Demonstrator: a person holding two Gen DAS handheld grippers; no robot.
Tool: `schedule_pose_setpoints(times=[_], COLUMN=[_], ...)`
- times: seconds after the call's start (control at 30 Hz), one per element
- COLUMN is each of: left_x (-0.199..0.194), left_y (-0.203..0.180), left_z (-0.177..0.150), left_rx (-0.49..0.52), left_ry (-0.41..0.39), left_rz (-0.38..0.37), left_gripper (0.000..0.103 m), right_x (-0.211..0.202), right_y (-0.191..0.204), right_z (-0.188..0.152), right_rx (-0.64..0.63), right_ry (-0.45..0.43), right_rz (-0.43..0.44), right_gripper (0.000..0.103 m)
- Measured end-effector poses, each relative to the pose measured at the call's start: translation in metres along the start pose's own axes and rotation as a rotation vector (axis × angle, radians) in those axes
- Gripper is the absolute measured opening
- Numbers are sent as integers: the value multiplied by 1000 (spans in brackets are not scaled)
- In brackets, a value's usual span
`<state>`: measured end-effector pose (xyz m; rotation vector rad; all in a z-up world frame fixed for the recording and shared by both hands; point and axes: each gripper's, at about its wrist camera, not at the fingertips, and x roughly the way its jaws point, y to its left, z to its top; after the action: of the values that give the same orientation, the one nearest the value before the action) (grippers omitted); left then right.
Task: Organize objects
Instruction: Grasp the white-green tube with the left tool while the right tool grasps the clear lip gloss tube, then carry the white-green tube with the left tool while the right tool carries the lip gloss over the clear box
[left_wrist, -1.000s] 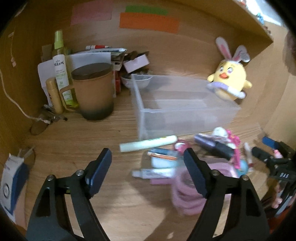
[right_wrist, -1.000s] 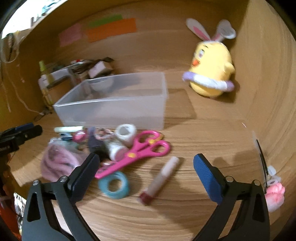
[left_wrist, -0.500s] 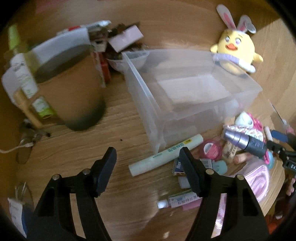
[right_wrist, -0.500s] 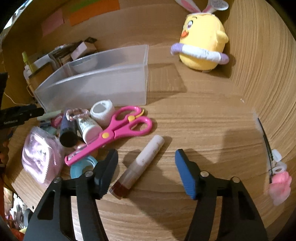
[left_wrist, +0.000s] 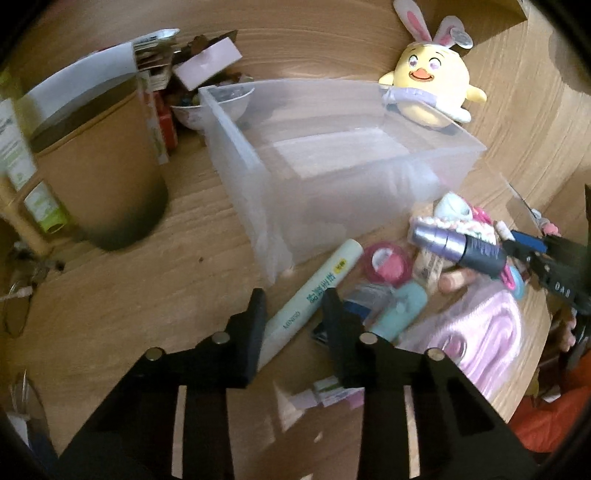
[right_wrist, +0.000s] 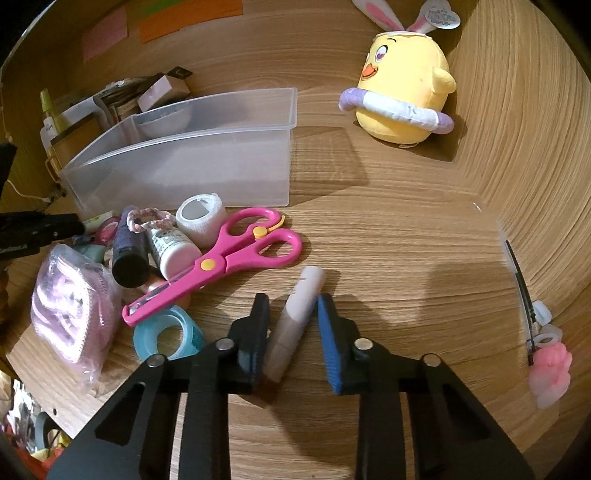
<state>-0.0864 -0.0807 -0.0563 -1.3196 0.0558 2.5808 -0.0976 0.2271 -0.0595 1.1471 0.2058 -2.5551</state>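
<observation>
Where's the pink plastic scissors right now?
Right wrist view, centre-left: pink plastic scissors lie on the wooden desk before the clear plastic bin, between white tape roll and blue tape roll.

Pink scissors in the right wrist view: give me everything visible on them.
The scissors look like plastic: hot pink handles and blade covers, with a yellow pivot button and a yellow catch between the two finger loops. They are closed and lie flat on the wooden table, loops toward the clear bin, tip pointing at the blue tape roll. The blade end lies across the clutter pile, next to the white bottle. The white gauze roll sits at the handles. Neither gripper touches them.
</observation>
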Motion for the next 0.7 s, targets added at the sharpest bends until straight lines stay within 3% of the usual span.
schedule_pose_setpoints(times=[0.3,0.6,0.7], left_x=[-21,-12,-13], left_y=[15,6,3], left_z=[-32,-25,-27], left_rx=[-115,-75,-72], left_ry=[22,-13,-20], left_rz=[72,142,170], left_gripper=[21,21,15], right_x=[-5,-5,-6], right_y=[-8,-7,-7], right_z=[-5,-6,-6], right_rx=[-11,-6,-3], right_ry=[-10,-25,-32], right_rz=[11,23,34], right_gripper=[14,14,14])
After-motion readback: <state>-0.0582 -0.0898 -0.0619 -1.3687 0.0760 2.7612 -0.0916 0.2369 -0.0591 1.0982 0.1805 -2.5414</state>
